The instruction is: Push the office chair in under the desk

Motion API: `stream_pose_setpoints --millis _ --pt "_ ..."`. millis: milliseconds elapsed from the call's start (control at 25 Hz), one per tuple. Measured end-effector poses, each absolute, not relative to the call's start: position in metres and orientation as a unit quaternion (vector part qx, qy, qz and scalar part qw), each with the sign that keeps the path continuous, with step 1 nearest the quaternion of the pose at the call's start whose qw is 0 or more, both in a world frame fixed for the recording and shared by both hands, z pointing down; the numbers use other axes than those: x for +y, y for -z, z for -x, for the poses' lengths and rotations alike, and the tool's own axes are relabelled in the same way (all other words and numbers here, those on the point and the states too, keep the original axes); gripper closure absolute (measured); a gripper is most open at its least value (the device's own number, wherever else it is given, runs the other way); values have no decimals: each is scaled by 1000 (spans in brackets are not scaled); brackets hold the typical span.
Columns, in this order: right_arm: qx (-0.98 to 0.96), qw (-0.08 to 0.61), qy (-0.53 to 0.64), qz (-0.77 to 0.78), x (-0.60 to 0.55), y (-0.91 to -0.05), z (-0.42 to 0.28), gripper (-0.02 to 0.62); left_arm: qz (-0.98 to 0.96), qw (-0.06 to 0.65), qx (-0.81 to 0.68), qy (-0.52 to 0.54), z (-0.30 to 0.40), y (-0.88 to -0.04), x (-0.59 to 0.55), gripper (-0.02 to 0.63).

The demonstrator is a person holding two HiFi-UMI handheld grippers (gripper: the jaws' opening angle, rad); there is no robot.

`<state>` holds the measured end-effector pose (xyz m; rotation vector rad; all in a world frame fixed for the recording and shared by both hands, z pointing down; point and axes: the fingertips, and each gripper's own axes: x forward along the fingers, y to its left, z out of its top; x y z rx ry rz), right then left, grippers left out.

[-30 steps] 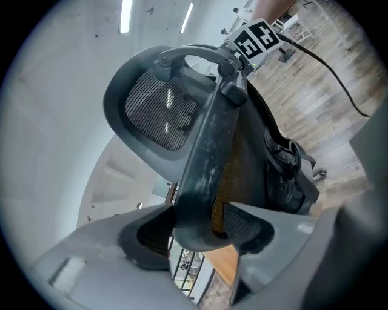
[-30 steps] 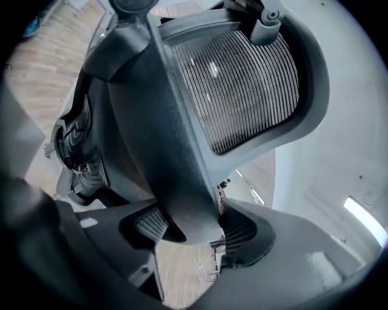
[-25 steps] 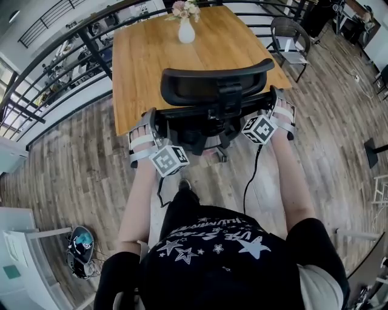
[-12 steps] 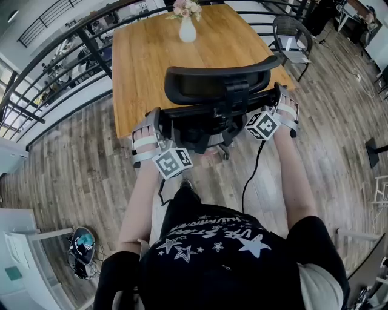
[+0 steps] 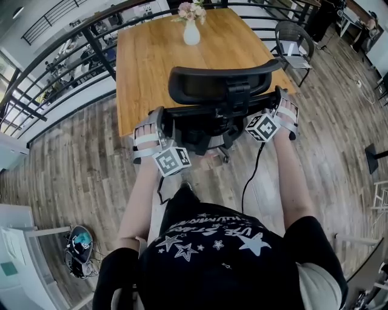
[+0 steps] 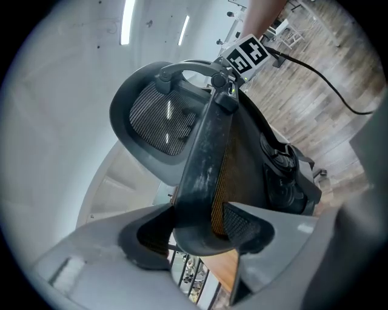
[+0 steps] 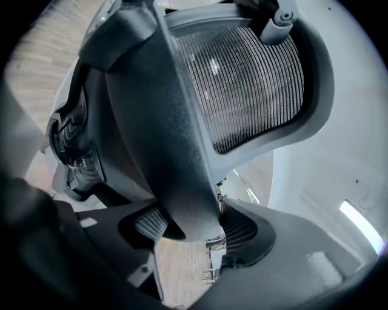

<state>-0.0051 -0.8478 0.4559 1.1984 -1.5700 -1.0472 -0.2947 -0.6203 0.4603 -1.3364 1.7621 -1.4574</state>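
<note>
A person stood behind a black mesh-backed office chair on a grey wood-plank floor, with a gripper in each hand. The chair sat at the near edge of a rectangular light-wood desk, its backrest facing the person and its headrest overlapping that edge in the head view. The left gripper pinched the left side of the chair's dark backrest frame, with a pad pressed against each face. The right gripper clamped the right side of the same frame in the same way. A white vase of pink flowers stood near the desk's far edge. A black metal railing ran beyond the desk's left edge.
</note>
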Motion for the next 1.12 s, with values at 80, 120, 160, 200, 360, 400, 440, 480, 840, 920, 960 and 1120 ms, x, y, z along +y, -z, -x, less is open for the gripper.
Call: stream_pose_setpoints --millis 80,120,160,200,360,400,440,480,840,920,960,1120 --pt "-633 438 418 -483 -845 -455 6 330 491 251 640 535 295 -460 -618 350" --pt "-635 436 415 -484 -843 -454 7 330 491 251 638 537 296 -460 -617 350" --pt "-640 432 411 -485 -840 -453 7 330 491 248 638 539 297 -459 -615 350" --pt "-646 427 405 -486 -837 -452 8 328 490 242 640 541 299 -459 -613 350" --pt "-678 410 382 -475 -823 -453 10 302 473 221 649 554 315 -460 -596 350" --pt "-683 409 378 -472 -819 -452 10 302 467 216 653 555 319 -459 -590 350" --pt "-688 407 374 -470 -816 -452 9 302 463 211 659 553 322 -458 -585 350" --pt "-693 404 369 -470 -812 -452 8 302 462 204 667 548 323 -457 -580 350" --pt "-757 349 326 -446 -750 -457 6 313 501 132 705 485 277 -464 -522 350" --pt "-773 334 315 -437 -735 -456 7 314 513 109 708 472 264 -471 -510 350" --pt "-780 328 310 -433 -728 -456 8 322 520 96 712 463 258 -474 -504 350" --pt "-807 298 287 -422 -701 -456 15 359 548 36 732 404 240 -476 -484 350"
